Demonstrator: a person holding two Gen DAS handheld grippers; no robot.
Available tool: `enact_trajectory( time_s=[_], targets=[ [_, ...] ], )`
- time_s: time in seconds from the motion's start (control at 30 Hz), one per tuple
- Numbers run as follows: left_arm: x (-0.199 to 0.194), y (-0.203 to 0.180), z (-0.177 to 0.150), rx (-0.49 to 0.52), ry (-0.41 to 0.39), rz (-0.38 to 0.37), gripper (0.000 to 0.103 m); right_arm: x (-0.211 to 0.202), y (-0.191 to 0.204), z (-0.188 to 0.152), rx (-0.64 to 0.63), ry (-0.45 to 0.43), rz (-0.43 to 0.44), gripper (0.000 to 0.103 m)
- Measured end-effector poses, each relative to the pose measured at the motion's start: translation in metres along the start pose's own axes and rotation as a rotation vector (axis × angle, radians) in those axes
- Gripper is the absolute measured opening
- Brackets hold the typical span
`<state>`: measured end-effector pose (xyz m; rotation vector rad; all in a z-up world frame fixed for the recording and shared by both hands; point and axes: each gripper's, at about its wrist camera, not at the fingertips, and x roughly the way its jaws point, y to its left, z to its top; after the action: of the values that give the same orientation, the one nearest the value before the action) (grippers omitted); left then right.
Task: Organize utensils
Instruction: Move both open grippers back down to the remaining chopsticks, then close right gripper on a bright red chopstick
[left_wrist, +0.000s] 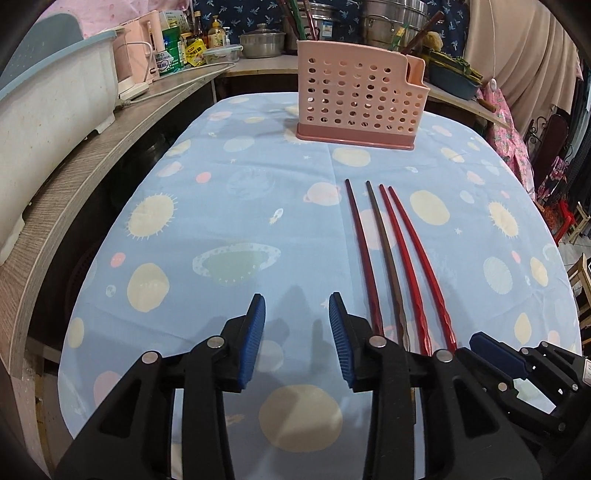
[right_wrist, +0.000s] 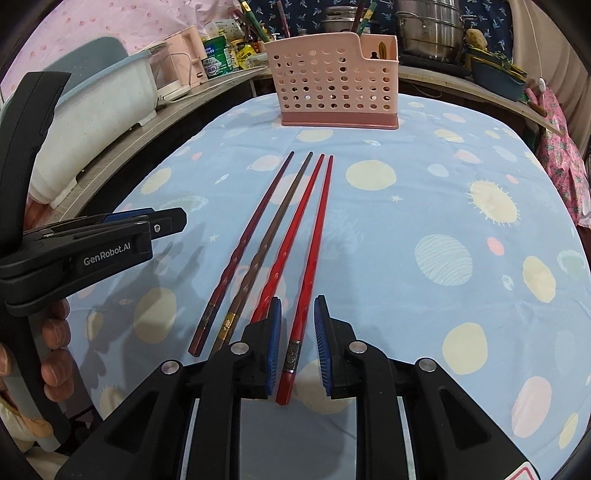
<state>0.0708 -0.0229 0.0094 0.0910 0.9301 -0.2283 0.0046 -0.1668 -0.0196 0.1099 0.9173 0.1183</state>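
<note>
Several chopsticks lie side by side on the blue tablecloth: a dark red one (right_wrist: 243, 247), a brown one (right_wrist: 269, 236), and two bright red ones (right_wrist: 290, 236) (right_wrist: 314, 258). They also show in the left wrist view (left_wrist: 391, 258). A pink perforated utensil holder (right_wrist: 334, 83) (left_wrist: 360, 96) stands upright at the far end. My right gripper (right_wrist: 297, 343) is open, its pads on either side of the rightmost red chopstick near its handle end. My left gripper (left_wrist: 297, 336) is open and empty, left of the chopsticks; it shows side-on in the right wrist view (right_wrist: 122, 229).
A counter (left_wrist: 92, 173) runs along the left with a white and blue tub (left_wrist: 48, 110), a pink appliance (left_wrist: 136, 62) and bottles. Steel pots (right_wrist: 430, 29) and a blue basin (right_wrist: 498, 79) stand on the counter behind the holder. The table (right_wrist: 443, 177) has a planet-pattern cloth.
</note>
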Motion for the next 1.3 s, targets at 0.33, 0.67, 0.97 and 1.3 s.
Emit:
enact_trajectory(
  time_s=[0.33, 0.67, 0.97, 1.3],
  targets=[
    [0.0, 0.001, -0.006, -0.002, 0.012, 0.009, 0.035, 0.007, 0.004, -0.005, -0.01, 0.015, -0.01, 0.019],
    [0.003, 0.003, -0.011, -0.003, 0.028, 0.006, 0.039, 0.007, -0.01, -0.01, 0.023, 0.008, -0.044, 0.007],
    [0.006, -0.006, -0.019, 0.013, 0.053, -0.019, 0.04, -0.001, -0.027, -0.017, 0.06, -0.013, -0.081, 0.007],
    [0.008, -0.023, -0.026, 0.05, 0.073, -0.056, 0.045, -0.007, -0.04, -0.021, 0.099, -0.014, -0.09, 0.007]
  ],
)
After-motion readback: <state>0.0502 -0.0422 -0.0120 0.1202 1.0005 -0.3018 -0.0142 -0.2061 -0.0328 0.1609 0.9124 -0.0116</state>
